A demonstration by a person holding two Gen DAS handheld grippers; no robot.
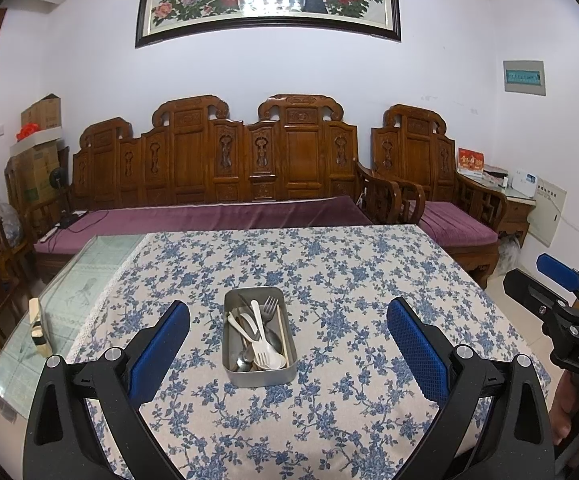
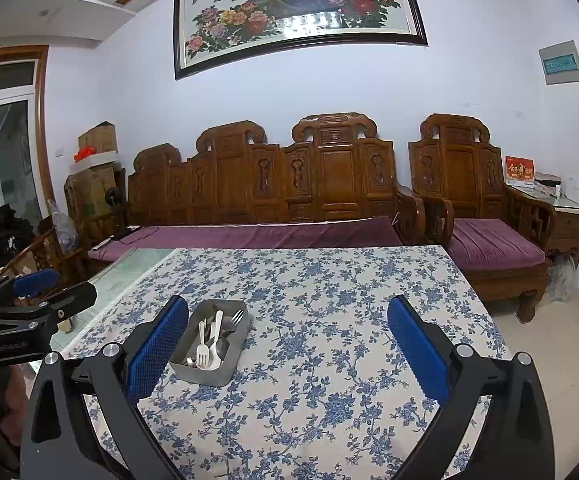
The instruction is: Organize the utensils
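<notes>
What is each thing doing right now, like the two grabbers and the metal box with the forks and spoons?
left gripper: open, holding nothing, hovering near the tin.
right gripper: open, holding nothing.
metal tin: lidless, upright on the tablecloth.
utensils: all lying jumbled inside the tin.
floral tablecloth: spread flat, leaving the table's left part uncovered.
glass tabletop: bare at the left.

The surface (image 1: 89, 272) is glass-topped, with a blue floral cloth (image 1: 329, 272) with a lacy edge covering most of it; a strip of bare glass shows on the left. Sitting on the cloth is 1 metal tin (image 1: 260, 372) holding the utensils (image 1: 259, 332). Out on the bare glass near the left edge there's a small yellowish object (image 1: 37, 330), can't tell what it is.
</notes>
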